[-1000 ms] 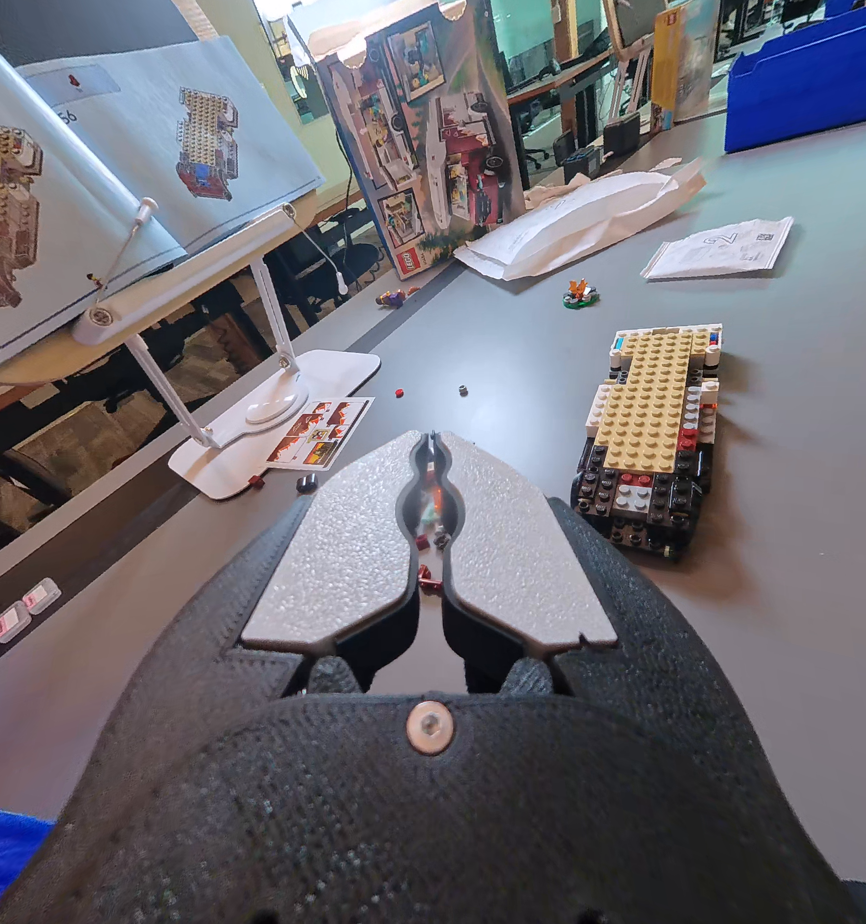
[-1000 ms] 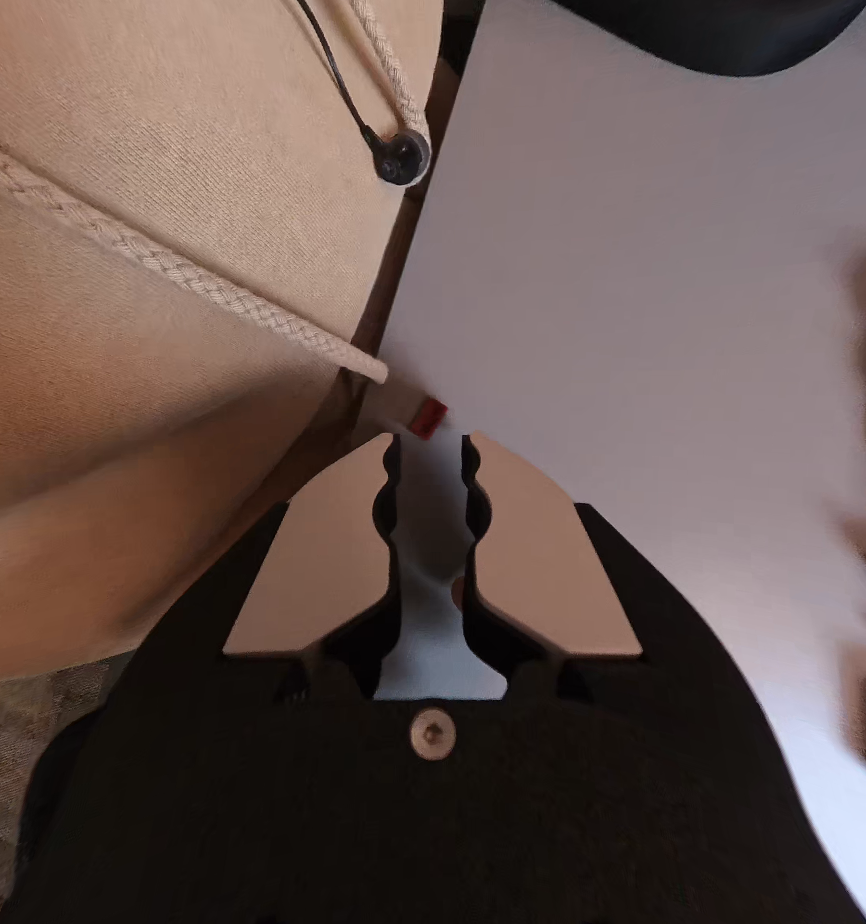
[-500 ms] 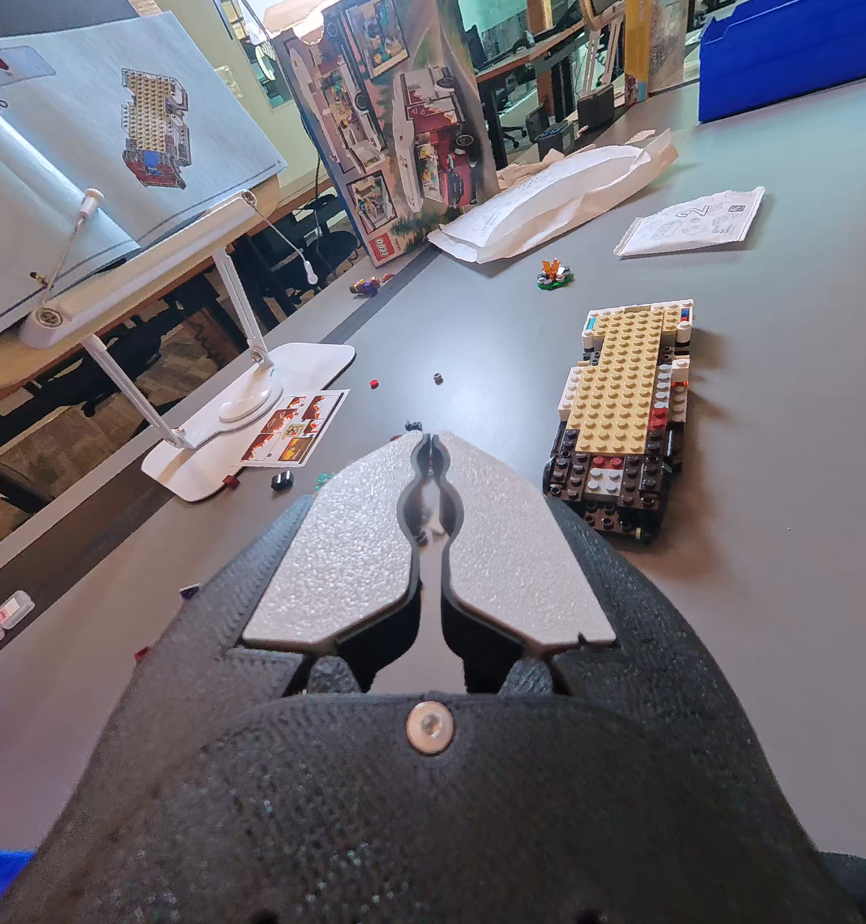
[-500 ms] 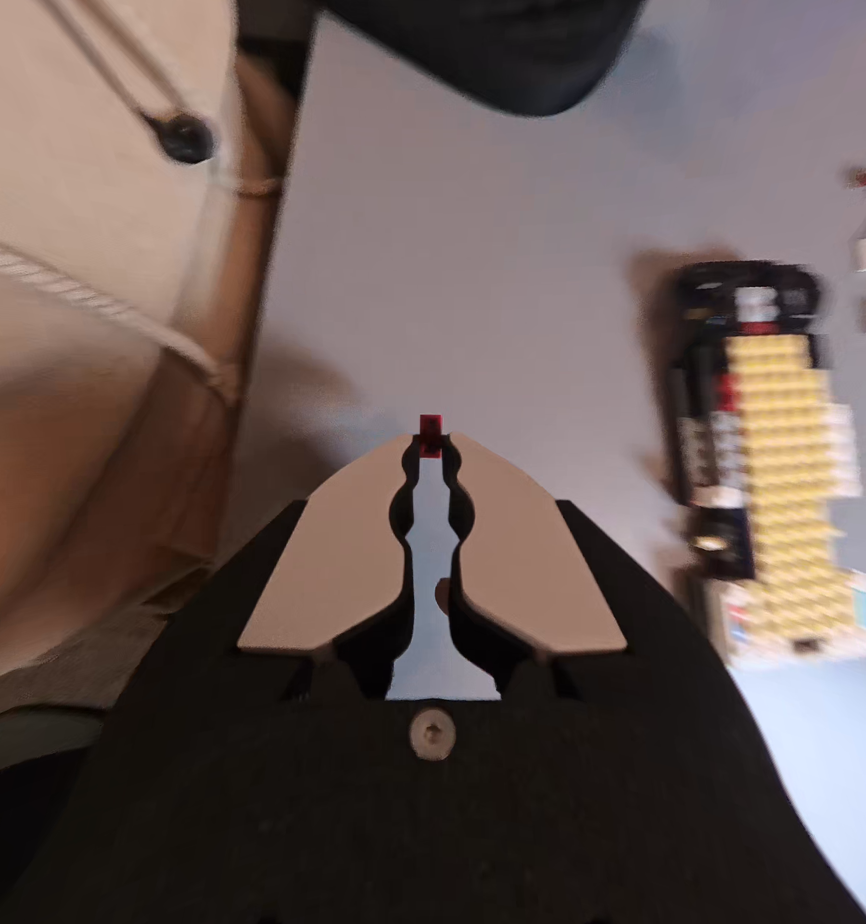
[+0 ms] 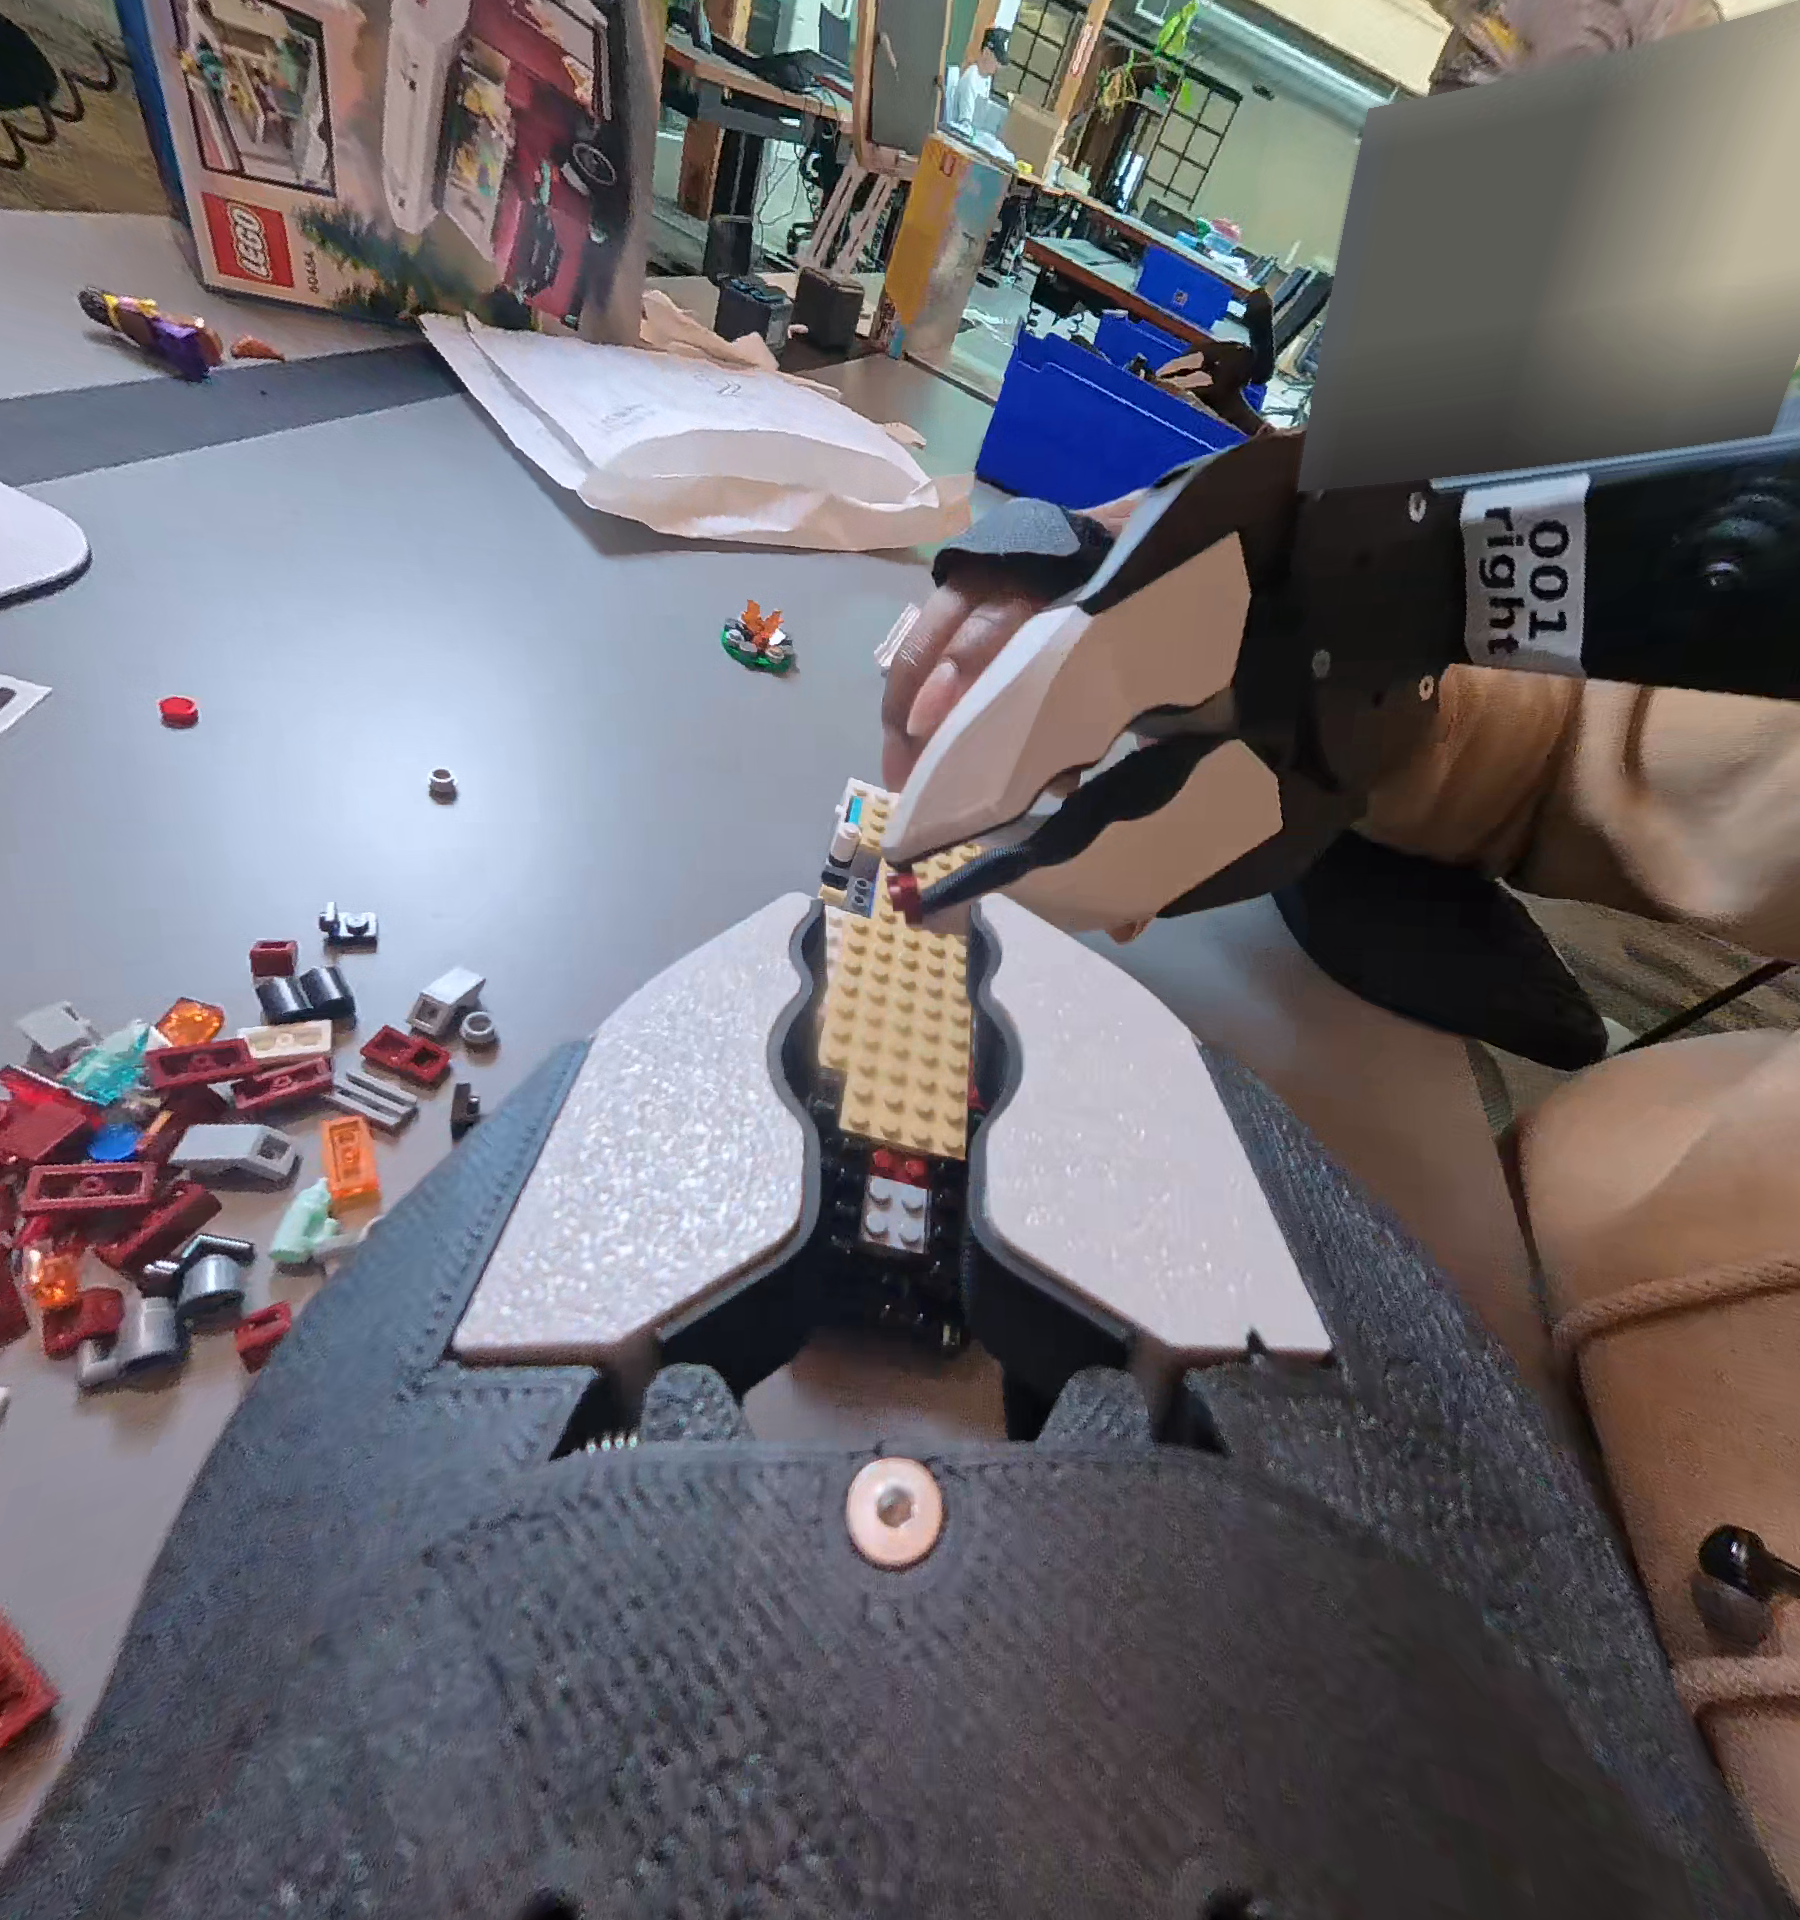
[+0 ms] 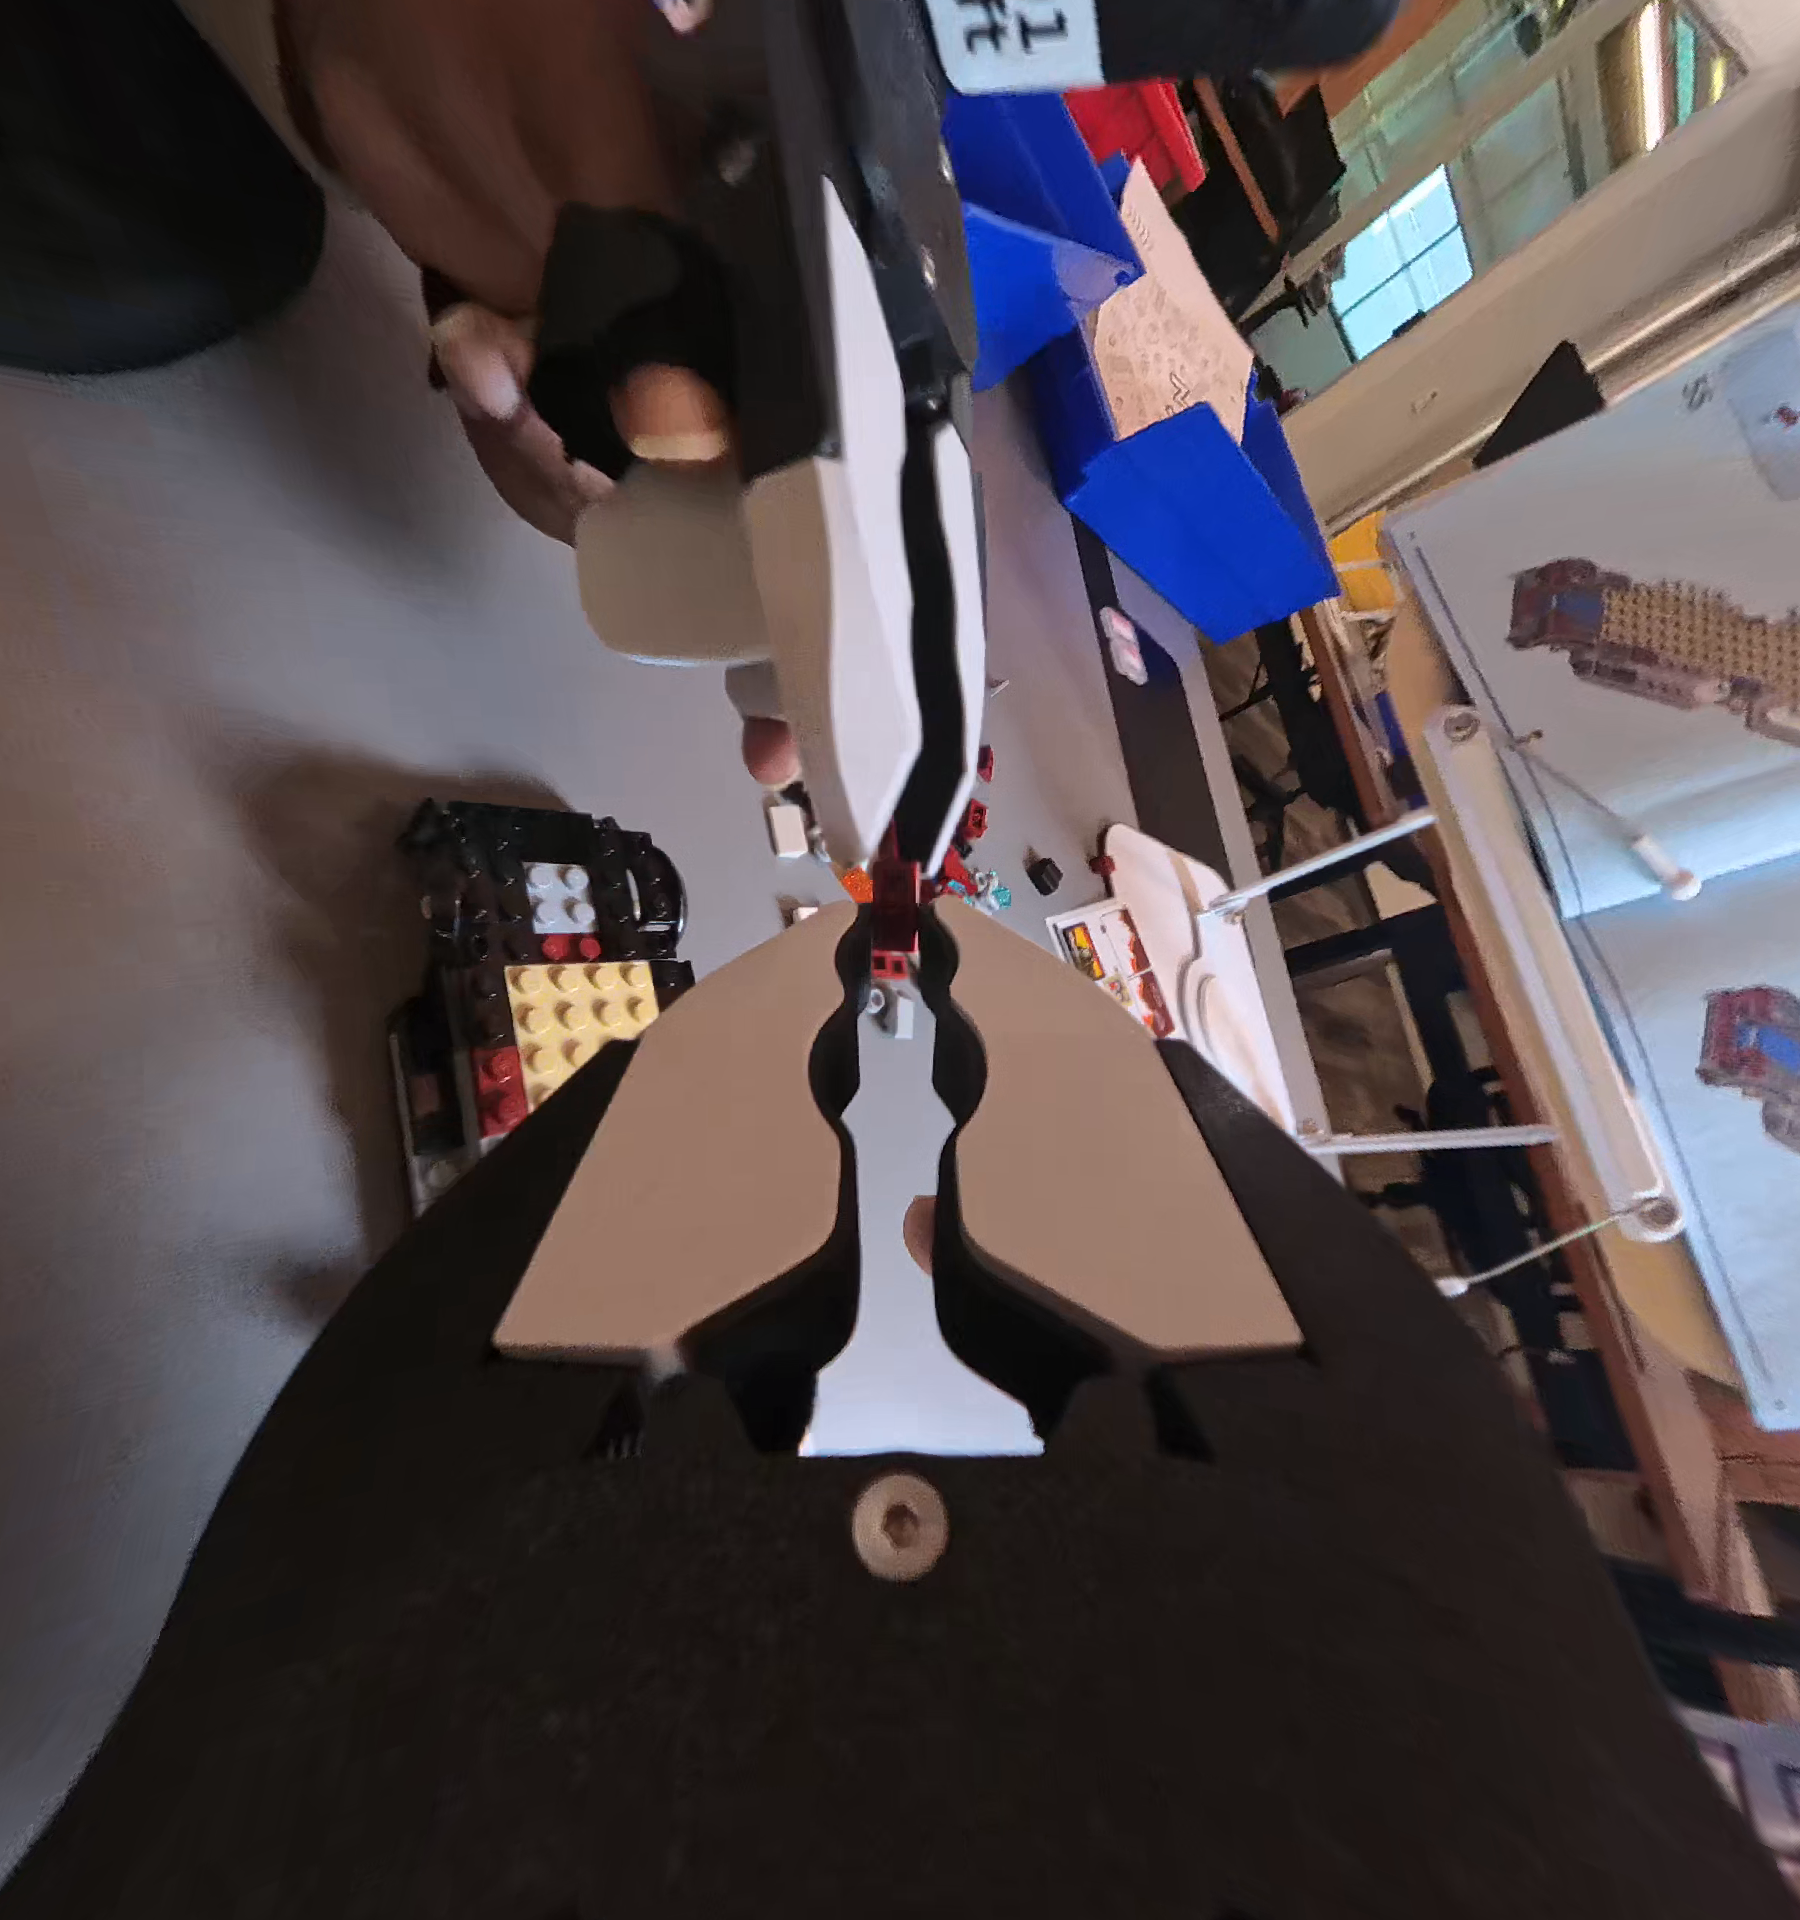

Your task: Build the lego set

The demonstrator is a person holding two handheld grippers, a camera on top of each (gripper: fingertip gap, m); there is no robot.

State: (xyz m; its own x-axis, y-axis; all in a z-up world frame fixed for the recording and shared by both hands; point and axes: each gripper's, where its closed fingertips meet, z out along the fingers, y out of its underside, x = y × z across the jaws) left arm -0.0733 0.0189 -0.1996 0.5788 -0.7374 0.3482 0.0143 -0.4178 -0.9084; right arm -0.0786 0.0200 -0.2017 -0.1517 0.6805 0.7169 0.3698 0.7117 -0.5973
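While your right fingers (image 6: 730, 1122) pinch a small dark red plastic brick (image 5: 901, 894) just above the far end of the tan-topped, black-based brick model (image 5: 896, 1039) on the grey tabletop (image 5: 563, 623), your left fingers (image 5: 647, 1143) stand spread over that model, holding nothing. Only the very tips grip the brick, so I judge 1 sideways knock against the model's studs could twist it loose.

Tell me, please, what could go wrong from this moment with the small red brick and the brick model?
1. The right hand-held gripper pinches the small dark red brick only at its very tips, so it may slip out and land among the loose bricks.
2. The left hand-held gripper hovers open close to that brick; the two grippers could knock together.
3. The brick vehicle model seems to lie unheld on the grey table; pressing on it may push it sideways.
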